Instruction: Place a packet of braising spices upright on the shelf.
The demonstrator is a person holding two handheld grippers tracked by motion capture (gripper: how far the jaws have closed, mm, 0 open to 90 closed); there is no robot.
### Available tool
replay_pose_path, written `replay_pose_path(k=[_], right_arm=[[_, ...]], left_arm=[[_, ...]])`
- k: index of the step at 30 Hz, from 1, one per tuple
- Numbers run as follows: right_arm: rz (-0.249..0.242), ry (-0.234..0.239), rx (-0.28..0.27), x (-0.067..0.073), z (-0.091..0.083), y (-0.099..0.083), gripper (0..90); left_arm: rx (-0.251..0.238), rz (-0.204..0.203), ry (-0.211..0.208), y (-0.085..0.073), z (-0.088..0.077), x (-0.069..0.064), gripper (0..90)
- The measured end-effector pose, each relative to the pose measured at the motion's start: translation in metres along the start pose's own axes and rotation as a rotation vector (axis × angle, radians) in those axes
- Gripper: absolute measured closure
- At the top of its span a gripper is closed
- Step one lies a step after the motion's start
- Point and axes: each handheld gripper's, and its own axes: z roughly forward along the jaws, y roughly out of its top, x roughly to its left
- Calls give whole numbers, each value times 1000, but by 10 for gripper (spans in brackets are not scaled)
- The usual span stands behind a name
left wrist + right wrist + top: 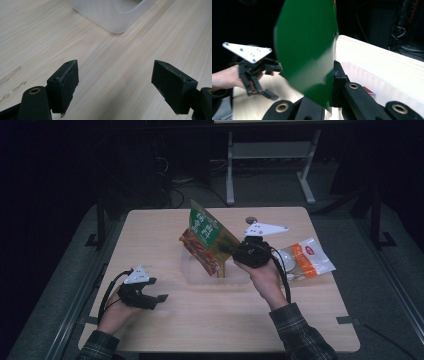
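Note:
A green and red snack bag hangs tilted over a clear plastic bin in the middle of the table. My right gripper is shut on the bag's edge, and in the right gripper view the bag's green back rises from between the jaws. My left gripper rests low at the table's front left, open, with bare wood between its pads. A corner of the clear bin lies ahead of it.
A white and orange packet lies on the table right of the bin. A small dark round thing sits near the far edge. Table legs and cables stand in the dark behind the table.

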Motion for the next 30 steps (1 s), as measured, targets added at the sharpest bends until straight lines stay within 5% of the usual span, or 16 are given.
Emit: replay_pose_path(k=[11, 30], right_arm=[[15, -62, 2, -2, 4, -2, 896], [14, -87, 39, -3, 27, -8, 895]], left_arm=[[27, 13, -3, 0, 2, 0, 203], [27, 11, -10, 0, 5, -2, 200]])
